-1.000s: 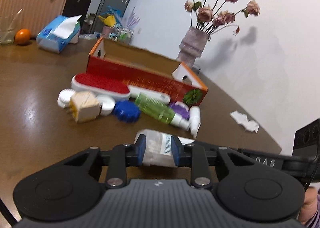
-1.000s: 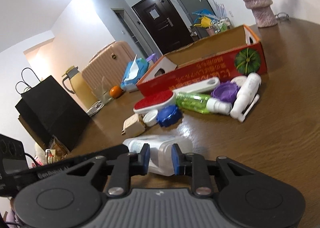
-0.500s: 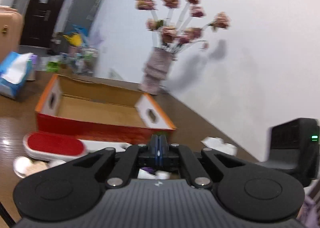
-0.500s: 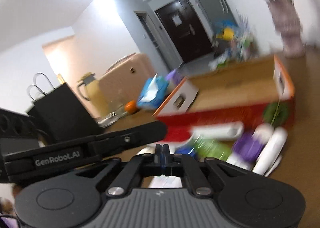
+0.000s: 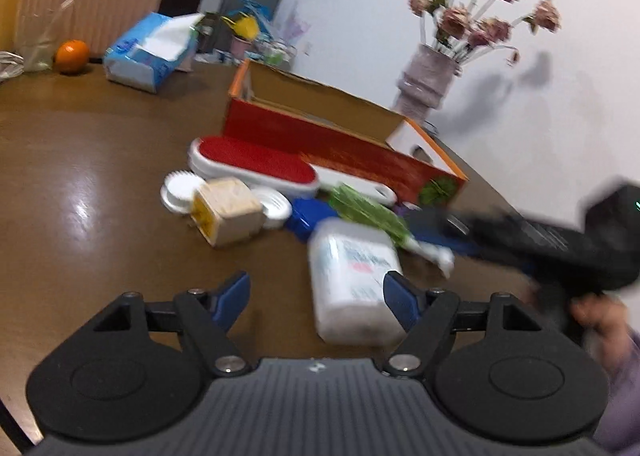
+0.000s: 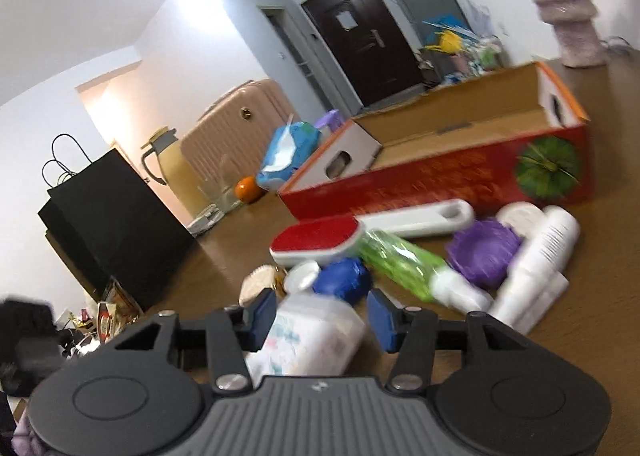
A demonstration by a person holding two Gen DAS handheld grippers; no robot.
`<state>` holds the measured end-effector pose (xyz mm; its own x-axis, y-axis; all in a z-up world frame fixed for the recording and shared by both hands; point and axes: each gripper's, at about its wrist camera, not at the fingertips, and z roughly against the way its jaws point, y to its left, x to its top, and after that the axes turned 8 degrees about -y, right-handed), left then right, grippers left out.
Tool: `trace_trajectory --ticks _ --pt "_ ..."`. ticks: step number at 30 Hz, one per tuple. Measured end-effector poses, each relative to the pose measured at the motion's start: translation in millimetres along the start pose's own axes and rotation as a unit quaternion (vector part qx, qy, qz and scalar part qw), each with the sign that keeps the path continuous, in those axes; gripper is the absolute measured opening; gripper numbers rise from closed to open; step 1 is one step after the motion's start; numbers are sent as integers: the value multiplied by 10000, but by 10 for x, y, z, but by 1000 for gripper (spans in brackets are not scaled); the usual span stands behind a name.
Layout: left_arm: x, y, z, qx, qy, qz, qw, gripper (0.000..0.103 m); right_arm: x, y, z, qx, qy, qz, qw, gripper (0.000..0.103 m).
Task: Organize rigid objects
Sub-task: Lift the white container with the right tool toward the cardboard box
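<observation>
Now both our claws have just been opening: the left claw (image 5: 316, 298) gapes, the white bottle (image 5: 354, 284) lying on the table (image 5: 80, 160) against its right pad, while the right claw (image 6: 322, 320) loosely straddles the bottle (image 6: 308, 340). Closing off-centre could skid it into the clutter ahead.

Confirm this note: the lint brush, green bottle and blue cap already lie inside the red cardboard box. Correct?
Not correct. The right wrist view shows the lint brush, green bottle and blue cap on the table in front of the red cardboard box, not inside.
</observation>
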<state>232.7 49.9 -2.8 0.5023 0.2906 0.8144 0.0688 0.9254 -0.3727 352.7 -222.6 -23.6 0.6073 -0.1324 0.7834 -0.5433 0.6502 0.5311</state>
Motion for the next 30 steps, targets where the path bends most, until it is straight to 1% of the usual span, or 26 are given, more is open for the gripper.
trace_trajectory --ticks 1,2,3,4,5,6,7,8,9,11,12,13,15,16,17,18,19,20,21,22,23,25,27,29,30 --pt "-36 -35 -4 -67 53 -6 10000 73 21 2 -108 51 73 9 10000 51" --pt "-69 -61 -11 -98 99 -10 9999 67 26 5 -216 38 168 27 9998 51" --pt "-115 -94 -24 -95 124 -23 9999 65 28 7 -303 9 292 46 9996 47" --pt "-146 -115 -44 -42 146 -45 9999 58 17 12 -361 -44 427 35 9991 37" --pt "-173 -113 -61 54 157 -55 9998 53 -7 10 -359 -42 470 -46 9989 36" --pt "-195 -79 -71 80 133 6 9999 54 -28 5 -317 -69 448 -126 9989 36" --pt "-229 -29 -46 132 125 126 9998 45 -50 13 -251 -166 414 -126 9989 35" --pt "-228 18 -39 303 135 231 9992 33 -79 17 -158 -213 414 -184 9987 34" --pt "-217 75 -45 547 127 355 9978 32 -121 12 -58 -211 410 -328 9984 30" --pt "-197 196 -39 798 65 710 9943 33 -257 59 169 -186 384 -544 9976 30" --pt "-186 242 -21 779 19 885 9930 33 -333 111 268 -194 361 -558 9976 29" --pt "-173 260 -6 712 8 972 9927 33 -407 158 348 -226 318 -584 9975 30" --pt "-164 207 29 479 -28 980 9940 36 -496 212 481 -324 184 -682 9970 30" --pt "-166 155 51 414 -51 914 9949 39 -526 223 517 -385 116 -710 9967 32" --pt "-167 124 74 360 -70 872 9955 45 -536 233 535 -476 82 -698 9964 34" --pt "-173 91 90 290 -77 852 9959 49 -542 242 534 -561 54 -668 9962 38" --pt "-183 82 93 226 -72 868 9959 58 -541 245 543 -607 18 -644 9961 44" --pt "-201 79 93 174 -47 924 9956 66 -532 228 551 -597 -37 -664 9960 48" --pt "-205 92 73 117 -21 1021 9947 69 -526 198 552 -565 -141 -742 9955 57" --pt "-232 108 63 14 -35 1136 9935 72 -526 147 550 -497 -260 -876 9946 61" --pt "-254 105 29 -39 -48 1227 9924 72 -524 75 520 -468 -282 -1072 9927 61" --pt "-270 129 -45 33 51 1443 9895 71 -530 -32 444 -621 -197 -1423 9877 60" --pt "-280 137 -74 -121 73 1589 9872 71 -548 -46 413 -620 -166 -1506 9865 60" --pt "-292 121 -82 -270 120 1711 9848 71 -570 -8 428 -640 -115 -1418 9878 59" --pt "-305 102 -87 -351 132 1746 9839 71 -583 12 439 -655 -87 -1360 9885 54"
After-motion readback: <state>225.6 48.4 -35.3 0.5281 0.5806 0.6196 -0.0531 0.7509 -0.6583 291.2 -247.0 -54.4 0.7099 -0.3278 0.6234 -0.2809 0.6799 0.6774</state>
